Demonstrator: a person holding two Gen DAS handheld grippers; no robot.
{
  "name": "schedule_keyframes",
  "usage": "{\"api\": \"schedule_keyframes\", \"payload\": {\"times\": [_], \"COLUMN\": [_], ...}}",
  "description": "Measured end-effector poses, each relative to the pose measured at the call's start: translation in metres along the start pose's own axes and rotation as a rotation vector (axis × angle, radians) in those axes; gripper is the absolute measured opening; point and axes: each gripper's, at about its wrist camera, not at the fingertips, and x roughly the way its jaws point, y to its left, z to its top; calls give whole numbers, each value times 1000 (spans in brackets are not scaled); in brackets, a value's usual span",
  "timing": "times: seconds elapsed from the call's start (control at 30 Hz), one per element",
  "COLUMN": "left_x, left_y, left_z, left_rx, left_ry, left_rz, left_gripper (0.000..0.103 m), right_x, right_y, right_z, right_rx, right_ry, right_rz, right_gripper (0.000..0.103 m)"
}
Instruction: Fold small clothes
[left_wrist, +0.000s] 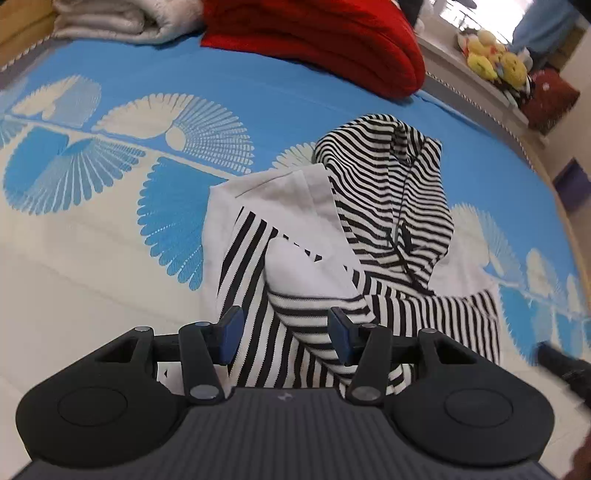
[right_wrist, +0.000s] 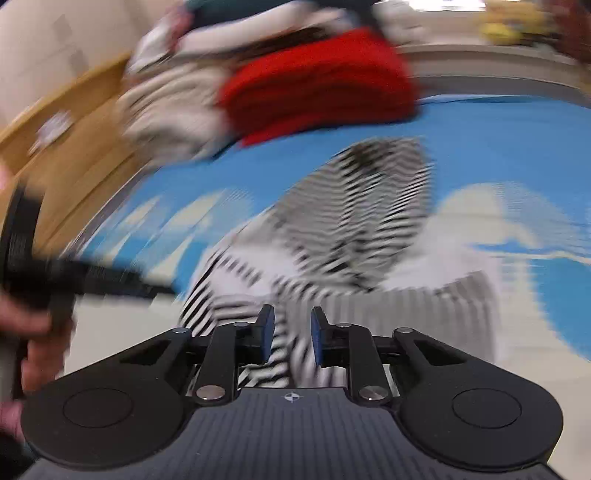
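A small black-and-white striped hooded garment (left_wrist: 369, 229) lies crumpled on the blue and white bedspread (left_wrist: 110, 240), hood pointing away, white sleeve folded over its left side. My left gripper (left_wrist: 286, 334) is open, its blue pads either side of the garment's near striped hem, just above it. The right wrist view is motion-blurred: the same garment (right_wrist: 351, 221) lies ahead and my right gripper (right_wrist: 291, 334) is open with a narrower gap over the near hem. Neither holds cloth. The other gripper (right_wrist: 55, 280) and a hand show at the left.
A folded red garment (left_wrist: 332, 40) and a folded white blanket (left_wrist: 118, 18) lie at the far edge of the bed. Yellow plush toys (left_wrist: 495, 59) sit on a ledge at the far right. A wooden bed frame (right_wrist: 74, 147) runs along the left.
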Motion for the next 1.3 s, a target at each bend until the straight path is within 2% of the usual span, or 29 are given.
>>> {"api": "schedule_keyframes", "payload": {"times": [0.1, 0.23, 0.27, 0.3, 0.33, 0.4, 0.5, 0.57, 0.7, 0.77, 0.8, 0.83, 0.9, 1.0, 1.07, 1.13, 1.2, 1.23, 1.3], "left_x": [4, 13, 15, 16, 17, 19, 26, 32, 49, 62, 68, 75, 92, 112, 118, 120, 116, 109, 82], "left_y": [9, 21, 22, 21, 19, 14, 5, -3, -24, -36, -41, -47, -57, -73, -88, -98, -97, -94, -77], "left_z": [1, 0, 0, 0, -1, -2, -3, -3, -4, -6, -8, -9, -14, -22, -27, -31, -32, -29, -24], "left_rx": [-47, -119, -124, -121, -117, -112, -126, -132, -137, -131, -128, -125, -108, -37, 56, 121, 129, 98, 3], "left_ry": [20, 46, 43, 38, 29, 9, -23, -42, -70, -56, -47, -32, 17, 61, 50, 28, 18, 15, -35], "left_rz": [-10, -18, -16, -14, -14, -27, -67, -96, -152, -174, -173, -163, -93, -12, 31, 77, 121, 123, 96], "left_gripper": [55, 55, 53, 53, 53, 44, 36, 36, 36, 36, 40, 43, 59, 61, 61, 51, 10, 5, 4], "right_x": [-28, -31, -19, -4, 9, 26, 40, 52, 61, 63, 64, 65, 65, 65, 64, 67, 69, 70, 71], "right_y": [-7, -16, -18, -22, -25, -26, -21, -25, -42, -46, -48, -50, -55, -58, -59, -60, -61, -62, -63], "right_z": [11, -16, -22, -29, -32, -33, -30, -34, -43, -47, -48, -48, -48, -44, -42, -42, -44, -45, -47], "right_rx": [164, 170, 175, 206, 234, 265, 199, 172, 225, 220, 216, 217, 228, 238, 242, 244, 255, 263, 279], "right_ry": [-39, -85, -61, 13, 47, 79, 74, 95, 179, 200, 212, 221, 234, 235, 234, 240, 253, 258, 269], "right_rz": [-93, -93, -107, -144, -141, -101, -137, -170, -199, -213, -220, -224, -227, -225, -226, -227, -225, -225, -224], "right_gripper": [41, 45, 45, 45, 45, 45, 45, 44, 44, 44, 44, 44, 44, 44, 44, 44, 44, 44, 44]}}
